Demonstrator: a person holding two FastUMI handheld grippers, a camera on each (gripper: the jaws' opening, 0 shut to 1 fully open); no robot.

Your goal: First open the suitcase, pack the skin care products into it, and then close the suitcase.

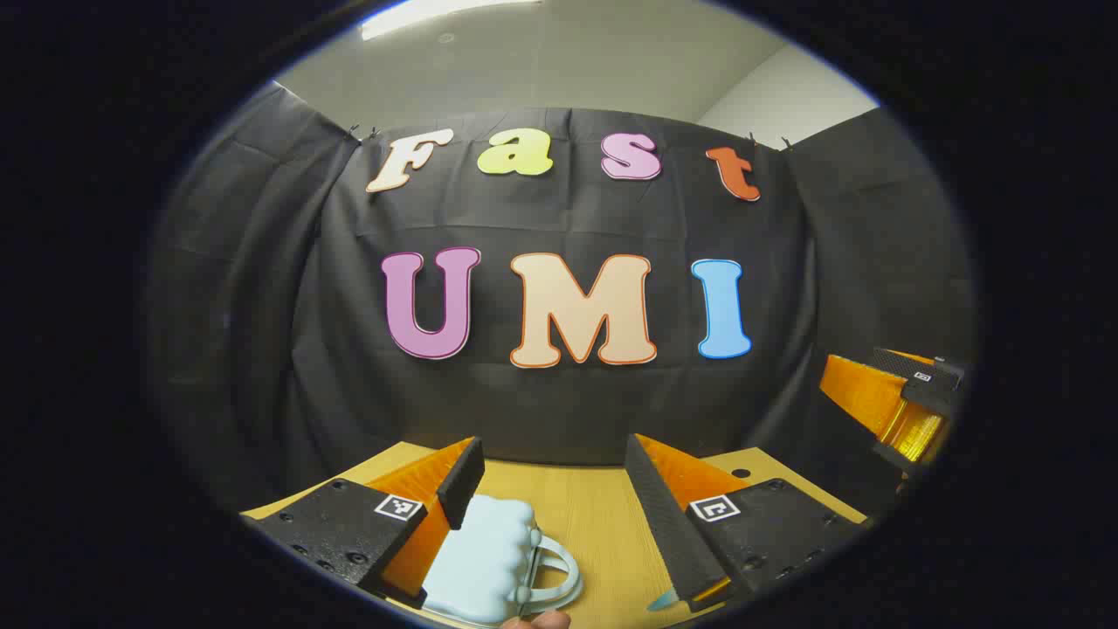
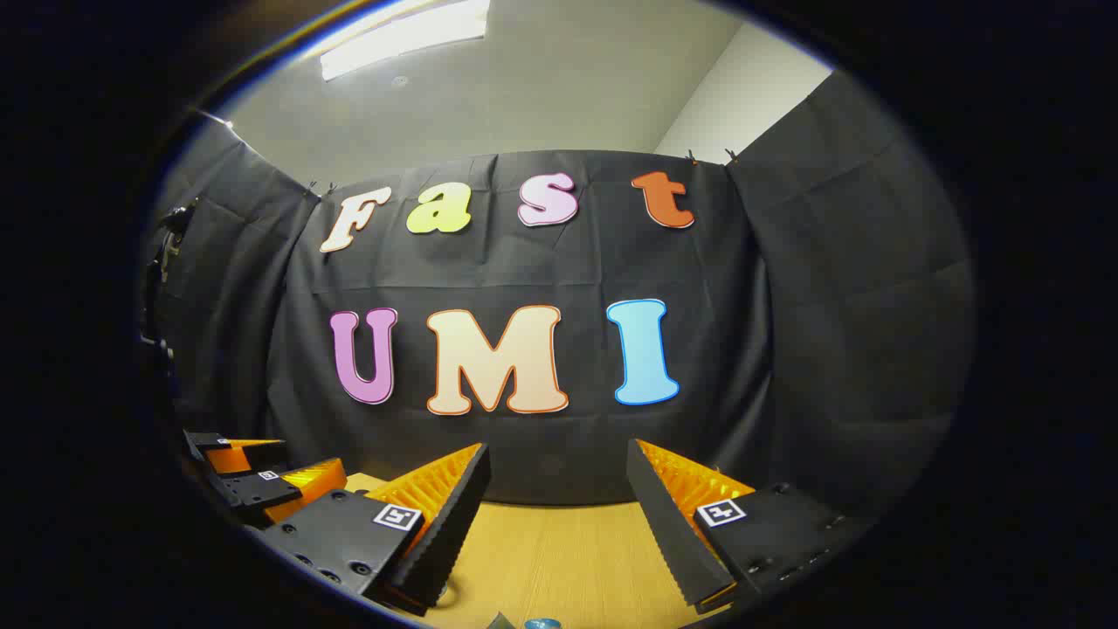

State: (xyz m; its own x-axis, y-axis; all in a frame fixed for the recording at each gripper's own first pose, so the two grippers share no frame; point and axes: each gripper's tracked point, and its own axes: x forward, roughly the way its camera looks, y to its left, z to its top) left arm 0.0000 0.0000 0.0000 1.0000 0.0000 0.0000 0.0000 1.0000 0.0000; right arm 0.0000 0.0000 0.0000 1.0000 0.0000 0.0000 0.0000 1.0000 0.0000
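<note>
In the left gripper view a small pale blue suitcase (image 1: 485, 559) with a ribbed shell and a looped handle (image 1: 559, 572) lies on the wooden table (image 1: 594, 524), partly under the left finger. My left gripper (image 1: 552, 476) hovers above it, open, with nothing between its fingers. My right gripper (image 2: 557, 476) is open as well, held over bare table (image 2: 559, 550). A small blue-capped item (image 2: 541, 624) peeks in at the bottom edge of the right gripper view. Each gripper appears in the other's view: the right gripper (image 1: 900, 406) at the far right, the left gripper (image 2: 253, 476) at the lower left.
Black cloth walls close off the back and both sides of the table. A fingertip (image 1: 537, 621) shows at the bottom edge near the suitcase handle. A pale blue sliver (image 1: 661, 601) lies beside the left gripper's right finger. A dark hole (image 1: 741, 473) marks the table's far right.
</note>
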